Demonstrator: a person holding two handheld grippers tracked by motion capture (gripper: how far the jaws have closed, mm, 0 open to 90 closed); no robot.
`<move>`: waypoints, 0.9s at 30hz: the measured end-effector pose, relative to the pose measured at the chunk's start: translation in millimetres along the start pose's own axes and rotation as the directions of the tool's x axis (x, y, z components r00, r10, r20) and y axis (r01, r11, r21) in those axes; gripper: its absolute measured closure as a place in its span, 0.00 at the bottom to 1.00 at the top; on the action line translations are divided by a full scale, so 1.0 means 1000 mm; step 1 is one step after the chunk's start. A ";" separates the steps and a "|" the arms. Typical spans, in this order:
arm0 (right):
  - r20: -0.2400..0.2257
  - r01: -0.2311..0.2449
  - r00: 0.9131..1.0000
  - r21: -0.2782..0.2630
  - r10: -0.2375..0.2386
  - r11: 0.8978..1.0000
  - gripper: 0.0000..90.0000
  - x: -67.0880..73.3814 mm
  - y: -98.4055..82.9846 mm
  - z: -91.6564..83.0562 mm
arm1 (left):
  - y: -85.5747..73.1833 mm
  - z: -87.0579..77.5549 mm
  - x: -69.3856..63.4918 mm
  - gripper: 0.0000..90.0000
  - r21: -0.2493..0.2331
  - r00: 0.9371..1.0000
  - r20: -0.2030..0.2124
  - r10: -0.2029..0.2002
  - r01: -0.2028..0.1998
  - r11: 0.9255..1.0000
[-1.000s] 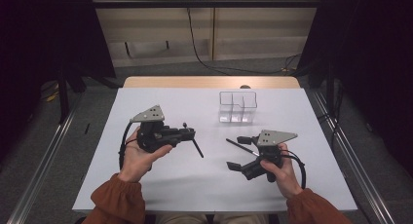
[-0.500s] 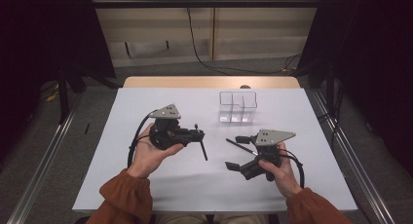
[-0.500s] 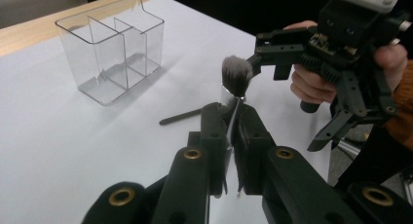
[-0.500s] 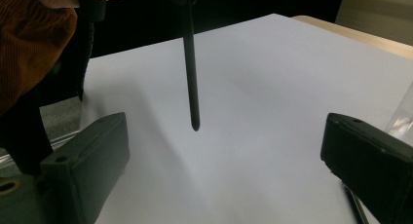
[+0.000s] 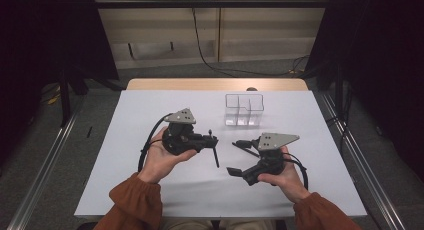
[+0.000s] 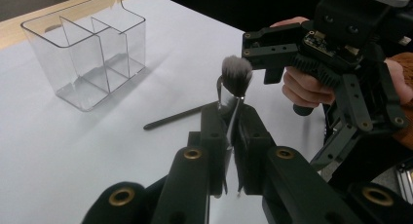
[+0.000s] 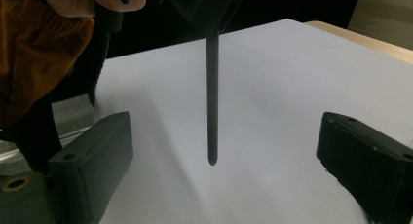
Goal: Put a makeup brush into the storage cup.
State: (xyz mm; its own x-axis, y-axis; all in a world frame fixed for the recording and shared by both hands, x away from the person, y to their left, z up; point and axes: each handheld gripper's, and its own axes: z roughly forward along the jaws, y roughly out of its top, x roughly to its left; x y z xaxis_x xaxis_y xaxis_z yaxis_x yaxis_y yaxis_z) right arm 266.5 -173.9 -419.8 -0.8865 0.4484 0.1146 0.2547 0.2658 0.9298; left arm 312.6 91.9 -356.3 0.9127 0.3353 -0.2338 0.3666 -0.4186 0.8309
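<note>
My left gripper (image 5: 213,142) is shut on a slim black makeup brush (image 5: 216,157) near its metal ferrule. The brush stands nearly upright, its grey bristle head (image 6: 236,75) above my left gripper (image 6: 233,119) and its handle (image 7: 212,102) hanging down, the tip just above the white table. My right gripper (image 5: 236,157) stands open to the right of the brush with nothing in it. In the right gripper view the handle hangs ahead of my right gripper (image 7: 226,160), between the lines of its wide-apart jaws and touching neither.
A clear plastic organiser (image 5: 243,110) with several compartments stands on the white table (image 5: 150,105) behind the grippers; it looks empty (image 6: 92,53). A wooden strip (image 5: 215,84) borders the table's far edge. Metal rails run along both sides.
My left hand has carried the brush to the right, closer to the right gripper. The right gripper has stayed in place, open.
</note>
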 end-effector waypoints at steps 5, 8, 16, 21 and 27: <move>0.013 -0.014 1.000 -0.001 0.014 1.000 0.11 0.001 0.002 0.004 | -0.001 0.005 -0.002 0.93 -0.003 1.000 0.001 -0.011 0.011 1.000; 0.007 -0.023 1.000 0.014 0.023 1.000 0.11 0.002 0.003 0.006 | -0.001 0.008 -0.004 0.93 -0.010 1.000 0.006 -0.015 0.015 1.000; 0.023 0.013 1.000 0.024 -0.013 1.000 0.19 0.007 0.004 0.010 | -0.001 0.014 -0.008 0.93 -0.017 1.000 0.026 -0.006 0.007 1.000; 0.016 0.002 1.000 0.009 -0.002 1.000 0.36 0.007 0.005 0.012 | -0.001 0.017 -0.010 0.93 -0.018 0.999 0.039 -0.008 0.009 1.000; -0.018 -0.037 0.999 0.006 0.037 0.999 0.57 0.003 0.003 0.011 | -0.001 0.018 -0.009 0.93 -0.015 0.999 0.046 -0.004 0.004 1.000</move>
State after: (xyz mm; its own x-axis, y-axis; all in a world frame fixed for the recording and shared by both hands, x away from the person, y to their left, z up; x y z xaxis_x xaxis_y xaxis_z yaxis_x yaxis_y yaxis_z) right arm 268.8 -162.1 -420.4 -0.8832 0.4426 0.1550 0.2895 0.2544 0.9227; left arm 306.6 74.4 -364.1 0.9187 0.2973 -0.2599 0.3678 -0.4044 0.8374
